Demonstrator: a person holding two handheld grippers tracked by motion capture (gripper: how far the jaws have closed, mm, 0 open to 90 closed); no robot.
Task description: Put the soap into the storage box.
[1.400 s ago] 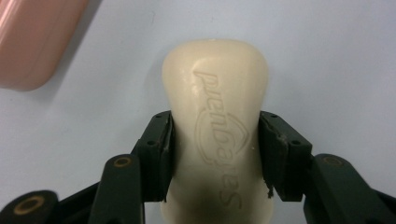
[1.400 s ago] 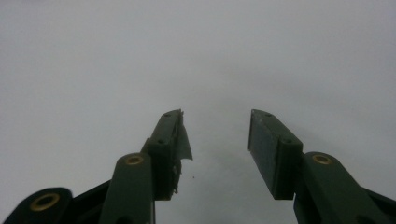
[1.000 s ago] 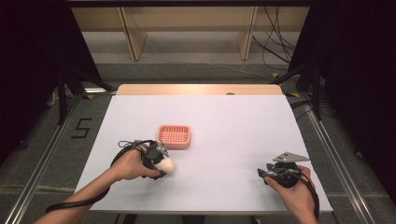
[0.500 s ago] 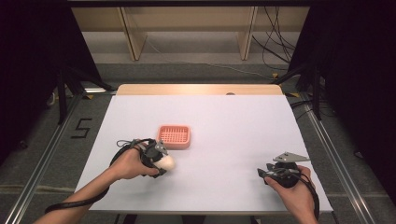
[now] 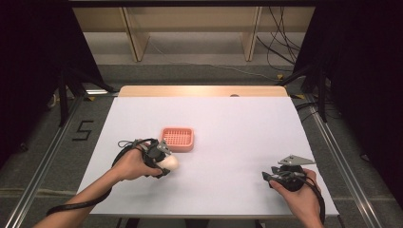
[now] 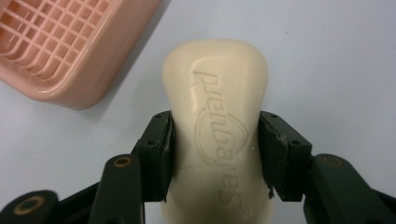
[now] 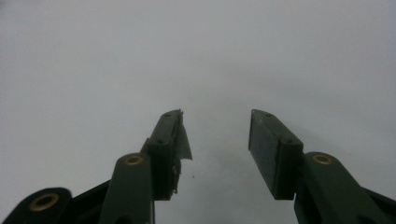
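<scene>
A cream bar of soap (image 6: 217,126) with raised lettering sits between both pads of my left gripper (image 6: 215,154), which is shut on it just over the white table. In the high view the soap (image 5: 170,162) and left gripper (image 5: 161,158) are left of centre, a little in front of a pink slotted soap dish (image 5: 177,138). The same pink dish (image 6: 56,51) lies at the upper left of the left gripper view. My right gripper (image 7: 215,140) stands open over bare table with nothing between its pads; in the high view the right gripper (image 5: 269,176) is near the front right.
The white table (image 5: 237,128) has a wooden strip along its far edge. Metal rails run along both sides on the floor, and cables lie behind the table. A number five is marked on the floor at the left.
</scene>
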